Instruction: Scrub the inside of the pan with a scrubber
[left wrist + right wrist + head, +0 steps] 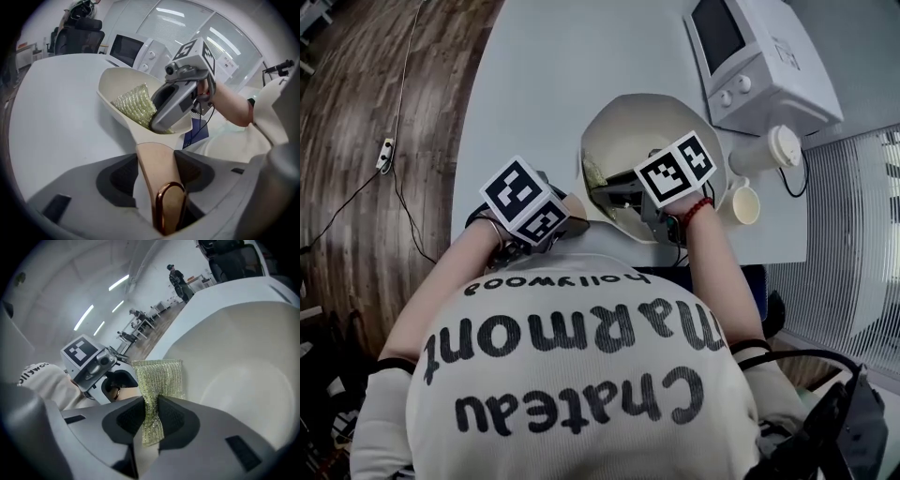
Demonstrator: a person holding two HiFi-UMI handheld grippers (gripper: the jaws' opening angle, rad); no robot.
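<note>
Clenching the pan handle (154, 161), left gripper (158, 173) faces right gripper (151, 414) pinching scrubber (159, 376); shirt (572, 375) reads "Chateau Marmont", perhaps "hollywood".

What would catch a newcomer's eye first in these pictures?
The big cream pan sits at the near edge of the white table. The right gripper is shut on a yellow-green mesh scrubber inside the pan, while the left gripper clamps the pan's tan handle.
</note>
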